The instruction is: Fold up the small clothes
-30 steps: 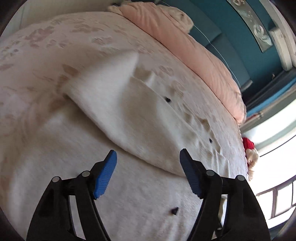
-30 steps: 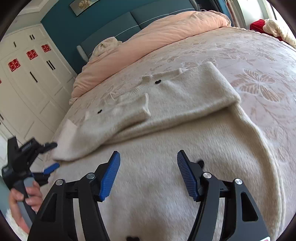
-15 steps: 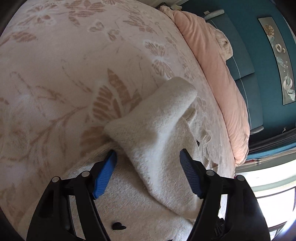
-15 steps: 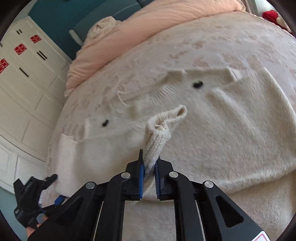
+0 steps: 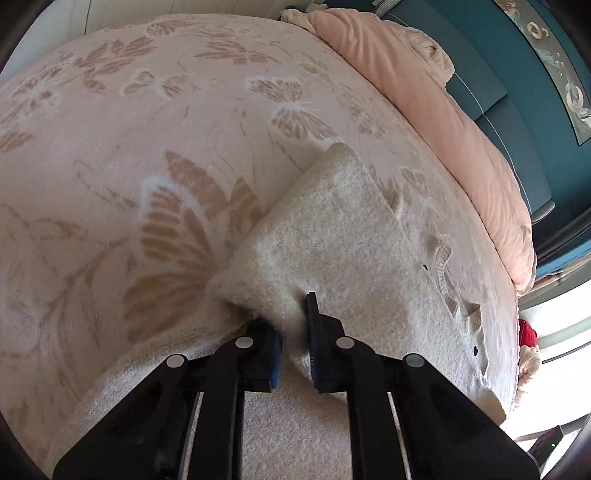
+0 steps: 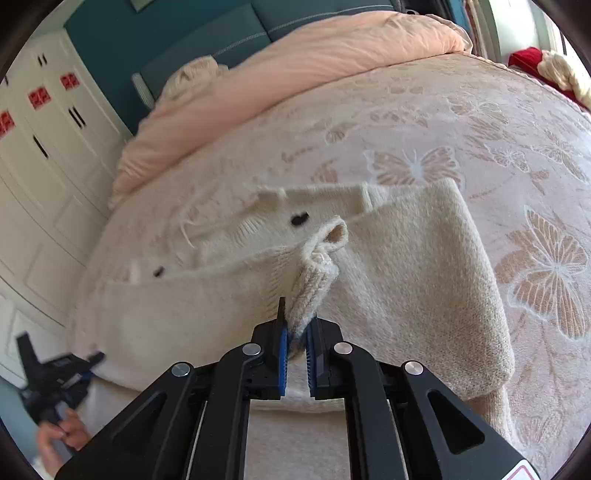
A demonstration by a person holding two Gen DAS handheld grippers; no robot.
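A cream knitted sweater (image 6: 388, 280) lies spread across the middle of a butterfly-patterned bedspread (image 5: 147, 155), partway through being folded, as both hand-held tools take hold of it. At the lower centre of the right wrist view, the right gripper (image 6: 295, 341) has its blue-padded jaws pressed together on the ribbed cuff (image 6: 317, 273) of a sleeve, which rises in a crumpled loop above them. At the lower centre of the left wrist view, the left gripper (image 5: 293, 332) has its jaws drawn nearly together, clamped on a thick bunched fold of the sweater's edge; the same tool shows blurred at the lower left of the right wrist view, gripped by a hand (image 6: 61, 437). Dark buttons (image 6: 299, 219) mark the garment's front, and a peach duvet (image 6: 303, 62) is heaped at the top of the frame against a teal headboard (image 6: 207, 33). The step in hand appears to be the grasp before a fold, with sleeve and side edge both secured. The next move likely calls for lifting both holds together and carrying them across the body of the sweater, keeping the knit taut enough to land flat rather than bunch.
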